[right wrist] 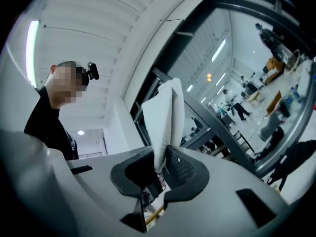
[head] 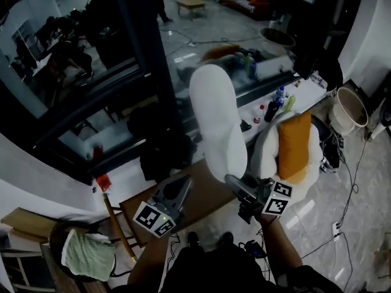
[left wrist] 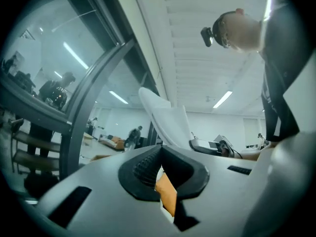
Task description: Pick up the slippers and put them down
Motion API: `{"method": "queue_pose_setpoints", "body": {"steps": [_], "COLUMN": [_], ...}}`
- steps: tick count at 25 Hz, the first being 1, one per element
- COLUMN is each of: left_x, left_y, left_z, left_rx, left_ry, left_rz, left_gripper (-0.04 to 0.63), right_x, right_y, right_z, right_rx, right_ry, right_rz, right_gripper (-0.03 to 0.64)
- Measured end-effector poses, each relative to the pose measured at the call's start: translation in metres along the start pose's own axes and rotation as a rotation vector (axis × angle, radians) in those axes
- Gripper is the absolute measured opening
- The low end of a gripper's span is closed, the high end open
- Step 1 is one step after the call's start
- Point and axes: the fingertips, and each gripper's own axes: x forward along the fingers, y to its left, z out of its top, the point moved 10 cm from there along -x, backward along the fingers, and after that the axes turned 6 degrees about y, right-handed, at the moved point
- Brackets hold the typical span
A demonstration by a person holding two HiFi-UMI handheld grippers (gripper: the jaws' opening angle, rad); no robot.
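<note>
**Slipper upright in right gripper, surface below**

Right gripper (head: pixel 235 184) is clamped on the lower end of the white slipper (head: pixel 217 118), whose long axis runs up-frame from the jaws. Left gripper (head: pixel 181 185), lower left, is closed and empty. Brown surface (head: pixel 201 201) lies under both, the likely set-down spot.

The slipper (head: pixel 217 118) stands up from my right hand-held gripper (head: pixel 233 182). My left hand-held gripper (head: pixel 185 185) is to its left, above a small surface (head: pixel 208 203), and a padded thing (head: pixel 294 146) is just to its right. Behind them runs a ledge (head: pixel 311 90) carrying bottles (head: pixel 276 101); a bucket (head: pixel 347 110) stands on the floor (head: pixel 330 194) at the far right, and a cloth (head: pixel 88 255) lies at the near left.
</note>
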Motion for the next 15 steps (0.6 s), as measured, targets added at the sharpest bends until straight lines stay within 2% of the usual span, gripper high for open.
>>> {"method": "queue_pose_setpoints", "body": {"steps": [6,12,15], "left_x": [-0.007,-0.023,-0.026], "left_y": [-0.009,-0.008,-0.011], "left_z": [0.045,0.085,0.099], "left_rx": [0.076,0.124,0.145], "left_ry": [-0.039,-0.057,-0.085], "left_rz": [-0.016,0.002,-0.005], "left_gripper": [0.011,0.011,0.011], "right_x": [0.021,0.035,0.036], "right_y": [0.032,0.062,0.069], "right_z": [0.052,0.07,0.073], "right_rx": [-0.141,-0.222,-0.223], "right_ry": [-0.045,-0.081,-0.097], "right_rz": [0.086,0.151,0.178], "right_gripper": [0.061,0.055,0.054]}}
